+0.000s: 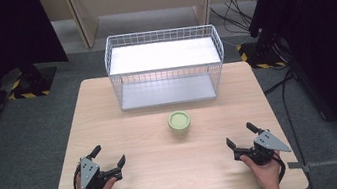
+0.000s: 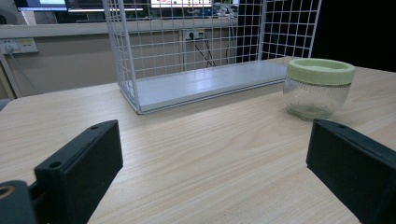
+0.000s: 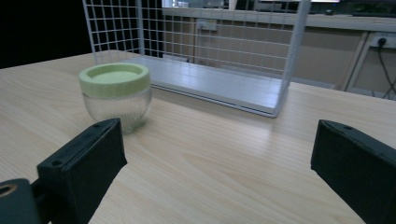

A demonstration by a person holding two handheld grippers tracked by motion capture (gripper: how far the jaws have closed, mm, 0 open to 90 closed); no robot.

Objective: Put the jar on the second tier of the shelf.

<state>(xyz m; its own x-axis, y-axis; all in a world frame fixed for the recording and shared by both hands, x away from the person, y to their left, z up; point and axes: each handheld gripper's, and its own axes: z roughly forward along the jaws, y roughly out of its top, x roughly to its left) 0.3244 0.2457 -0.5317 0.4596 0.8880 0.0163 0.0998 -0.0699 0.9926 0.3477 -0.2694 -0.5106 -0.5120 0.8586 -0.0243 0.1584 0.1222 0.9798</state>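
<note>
Nothing is started yet, by the look of it: both tools are resting near the front edge of the table [image 1: 108, 108], well apart from the work. Left gripper [image 1: 110, 159] is sitting with jaws spread wide and empty; right gripper [image 1: 239, 134] likewise. The glass jar with green lid [image 1: 179, 121] is standing upright mid-table, just in front of the white wire basket [image 1: 166, 67]. Pickup and whatever follows are all remaining. Count: one jar, one basket, two grippers.

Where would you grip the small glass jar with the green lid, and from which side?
Probably across the green lid from above: the jar stands upright, its glass bowl curves in below, and the lid's straight rim looks narrow enough for open jaws.
</note>
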